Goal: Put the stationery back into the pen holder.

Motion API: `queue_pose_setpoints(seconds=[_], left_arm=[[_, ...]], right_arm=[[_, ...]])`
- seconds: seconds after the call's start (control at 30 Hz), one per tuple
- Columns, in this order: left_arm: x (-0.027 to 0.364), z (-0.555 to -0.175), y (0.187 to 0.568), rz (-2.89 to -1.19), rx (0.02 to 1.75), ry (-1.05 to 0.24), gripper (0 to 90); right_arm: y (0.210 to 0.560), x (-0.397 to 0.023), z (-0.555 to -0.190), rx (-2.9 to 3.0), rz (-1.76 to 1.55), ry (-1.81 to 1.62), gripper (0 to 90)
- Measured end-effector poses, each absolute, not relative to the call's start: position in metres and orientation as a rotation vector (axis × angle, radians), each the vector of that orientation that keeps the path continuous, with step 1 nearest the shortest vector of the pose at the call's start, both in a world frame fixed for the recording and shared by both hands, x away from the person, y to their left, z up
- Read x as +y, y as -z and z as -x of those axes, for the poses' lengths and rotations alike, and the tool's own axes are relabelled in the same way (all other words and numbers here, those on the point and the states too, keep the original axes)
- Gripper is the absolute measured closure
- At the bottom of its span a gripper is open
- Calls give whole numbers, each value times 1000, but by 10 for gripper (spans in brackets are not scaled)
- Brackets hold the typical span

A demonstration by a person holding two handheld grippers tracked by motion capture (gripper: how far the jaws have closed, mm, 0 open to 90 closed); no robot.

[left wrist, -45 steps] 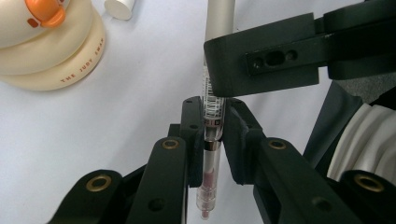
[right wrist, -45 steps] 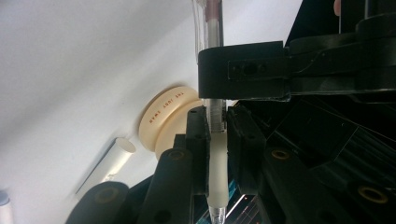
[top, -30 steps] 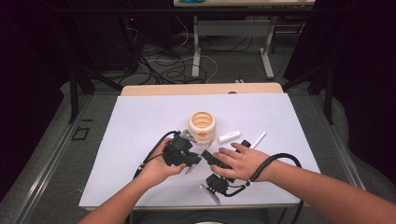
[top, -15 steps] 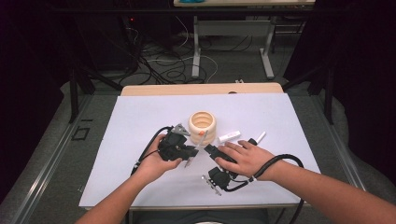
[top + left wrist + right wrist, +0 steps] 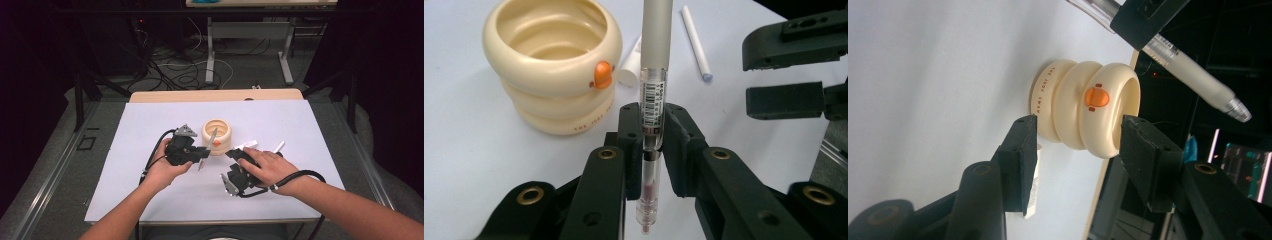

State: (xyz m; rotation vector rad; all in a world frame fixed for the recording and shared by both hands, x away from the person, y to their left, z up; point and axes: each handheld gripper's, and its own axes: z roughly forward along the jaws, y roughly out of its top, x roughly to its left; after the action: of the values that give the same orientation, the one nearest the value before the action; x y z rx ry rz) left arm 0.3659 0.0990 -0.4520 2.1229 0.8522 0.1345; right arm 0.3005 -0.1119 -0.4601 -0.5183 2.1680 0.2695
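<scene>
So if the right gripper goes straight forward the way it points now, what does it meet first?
Most likely the cream ringed cup. In the right gripper view it sits straight ahead between the open jaws of the right gripper, which have just been opening with nothing between them. Depth is unclear, so this is a guess.

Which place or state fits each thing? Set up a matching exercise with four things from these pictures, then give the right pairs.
Things:
1. pen
2. cream holder
3. white stick
4. right gripper

Places or states:
A. lies flat on the table, right of the person's right hand
B. clamped between the left gripper's fingers
C. fingers apart, nothing between them
D. stands upright, mouth up, nothing inside

Pairs: 1-B, 2-D, 3-A, 4-C
</scene>
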Motion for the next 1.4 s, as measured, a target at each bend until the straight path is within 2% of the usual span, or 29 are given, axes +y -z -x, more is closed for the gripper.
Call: queue_pose_setpoints(seconds=[0.83,1.4], left_arm=[[97,-388,431,-1940,875,-223,793],[91,-405,426,-1850,893,-251,793]], right_arm=[[464,-125,-318,2368,-16,-599,356],[468,-137,-330,2455,-430,-833,223]])
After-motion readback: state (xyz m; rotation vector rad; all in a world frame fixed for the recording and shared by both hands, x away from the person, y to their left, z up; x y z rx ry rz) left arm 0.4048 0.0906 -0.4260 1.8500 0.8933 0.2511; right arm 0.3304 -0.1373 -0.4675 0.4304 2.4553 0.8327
